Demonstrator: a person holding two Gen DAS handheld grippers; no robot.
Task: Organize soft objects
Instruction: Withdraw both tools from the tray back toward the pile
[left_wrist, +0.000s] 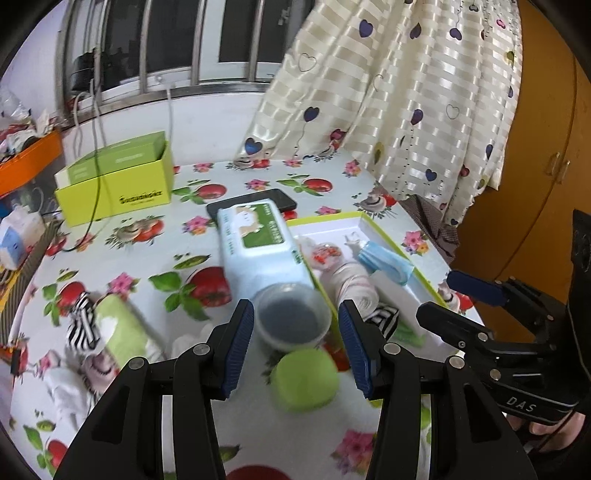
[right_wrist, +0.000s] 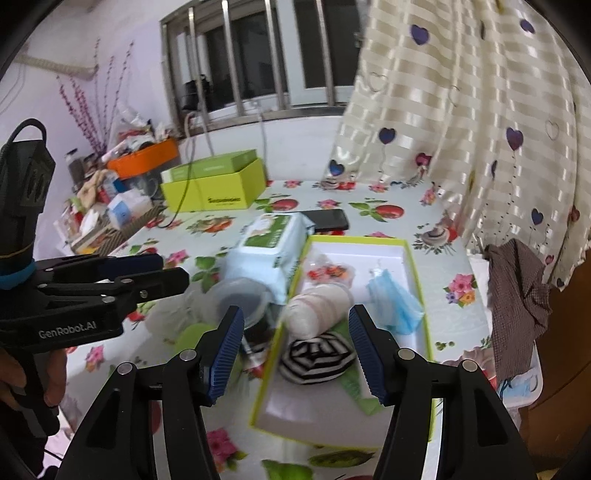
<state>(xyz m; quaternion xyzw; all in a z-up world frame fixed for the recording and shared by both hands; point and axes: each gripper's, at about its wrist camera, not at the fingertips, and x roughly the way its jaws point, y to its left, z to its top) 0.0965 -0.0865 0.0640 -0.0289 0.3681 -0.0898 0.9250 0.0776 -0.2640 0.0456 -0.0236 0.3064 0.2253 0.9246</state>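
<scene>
My left gripper (left_wrist: 295, 347) hangs open over the flowered tablecloth, with a clear plastic cup (left_wrist: 293, 317) and a green round object (left_wrist: 304, 380) lying below its gap, untouched. A green and white cloth with a striped sock (left_wrist: 110, 328) lies to its left. My right gripper (right_wrist: 295, 350) is open above the green-rimmed white tray (right_wrist: 417, 280). A black-and-white striped roll (right_wrist: 317, 356) rests in the tray under it, apart from the pads. A cream roll (right_wrist: 317, 308), a blue face mask (right_wrist: 393, 299) and a small packet (right_wrist: 328, 273) also lie in the tray.
A wet-wipes pack (left_wrist: 258, 243) leans beside the tray, partly over a black phone (left_wrist: 280, 197). A lime-green box (left_wrist: 118, 184) stands at the back left with cables across it. A curtain (left_wrist: 406, 92) hangs at the back right. Clutter and an orange bin (right_wrist: 147, 158) line the left edge.
</scene>
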